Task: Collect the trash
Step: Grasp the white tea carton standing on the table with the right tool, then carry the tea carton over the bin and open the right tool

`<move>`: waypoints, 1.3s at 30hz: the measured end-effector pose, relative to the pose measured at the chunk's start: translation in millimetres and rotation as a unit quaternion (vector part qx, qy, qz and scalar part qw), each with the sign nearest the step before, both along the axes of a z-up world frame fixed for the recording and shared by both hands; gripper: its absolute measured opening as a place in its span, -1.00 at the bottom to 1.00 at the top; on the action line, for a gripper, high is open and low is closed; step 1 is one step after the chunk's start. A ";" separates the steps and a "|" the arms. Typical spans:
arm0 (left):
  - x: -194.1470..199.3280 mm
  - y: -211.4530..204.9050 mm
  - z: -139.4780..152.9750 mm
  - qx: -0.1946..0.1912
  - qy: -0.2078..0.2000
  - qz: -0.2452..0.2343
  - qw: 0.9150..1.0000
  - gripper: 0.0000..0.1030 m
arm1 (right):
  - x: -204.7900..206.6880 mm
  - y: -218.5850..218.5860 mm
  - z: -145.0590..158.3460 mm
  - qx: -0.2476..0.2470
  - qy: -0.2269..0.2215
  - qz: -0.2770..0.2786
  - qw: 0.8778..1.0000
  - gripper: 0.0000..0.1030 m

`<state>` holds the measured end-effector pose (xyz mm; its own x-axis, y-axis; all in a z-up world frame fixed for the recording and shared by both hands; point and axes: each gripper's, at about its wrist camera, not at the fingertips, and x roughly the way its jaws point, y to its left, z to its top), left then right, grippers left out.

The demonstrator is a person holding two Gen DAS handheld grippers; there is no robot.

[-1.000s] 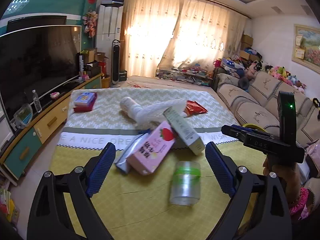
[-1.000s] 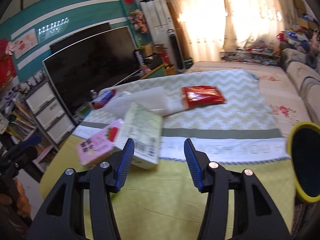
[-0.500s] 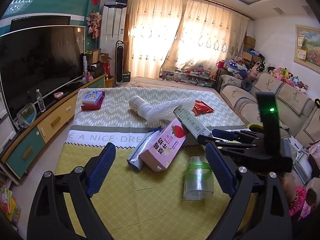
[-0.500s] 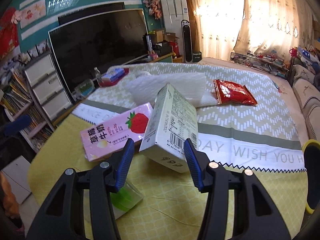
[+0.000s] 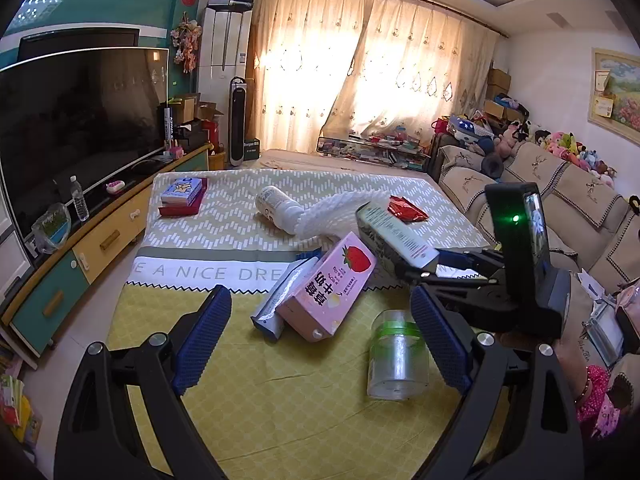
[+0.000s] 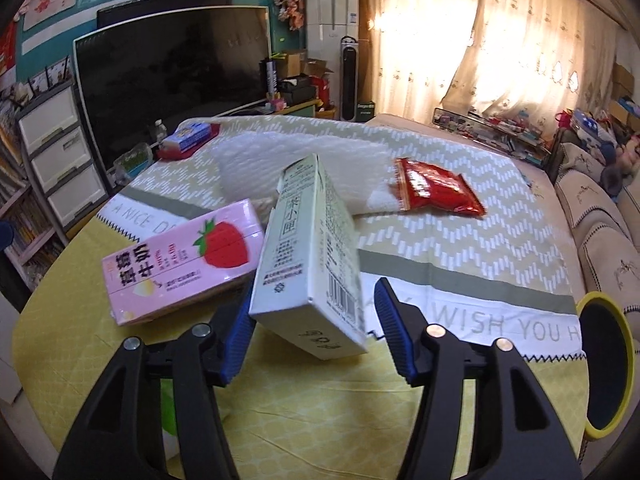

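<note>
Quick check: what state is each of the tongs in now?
Left tongs: open, empty.
Right tongs: open, just widened, around the green-white carton, pads not pressing it.

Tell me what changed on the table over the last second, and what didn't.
The right gripper moved in on the pale green carton, which now sits between its jaws; these have just been opening, and no grip is visible. The pink strawberry carton, red snack packet and clear jar stayed put; the left gripper stays open.

Your strawberry carton [image 6: 180, 264] lies left of the tall carton [image 6: 308, 256]; snack packet [image 6: 436, 192] behind, all on the surface [image 6: 460, 264].
</note>
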<state>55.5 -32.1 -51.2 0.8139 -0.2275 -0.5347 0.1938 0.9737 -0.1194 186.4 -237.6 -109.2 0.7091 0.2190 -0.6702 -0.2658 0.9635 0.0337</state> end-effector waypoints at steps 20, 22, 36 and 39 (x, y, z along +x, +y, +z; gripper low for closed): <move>1.8 -11.1 -1.9 0.009 0.005 -0.014 1.000 0.74 | -1.3 -32.9 -0.1 0.084 0.027 0.010 0.996 -0.45; 1.9 -12.9 -2.3 0.010 0.005 -0.017 1.000 0.74 | -6.3 -37.7 2.3 0.087 0.025 0.007 0.996 -0.45; 4.9 -45.5 -10.0 0.015 0.017 -0.064 0.998 0.74 | -42.7 -113.5 16.6 0.123 0.014 -0.053 0.991 -0.45; 9.4 -53.6 -18.2 0.011 0.032 -0.074 0.997 0.74 | -49.2 -137.6 19.7 0.133 0.009 -0.074 0.988 -0.45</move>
<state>65.0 -85.7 -69.5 0.7369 -0.3303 -0.5898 0.3282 0.9376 -0.1150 137.2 -375.2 -89.5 0.7346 0.2850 -0.6157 -0.1201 0.9478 0.2954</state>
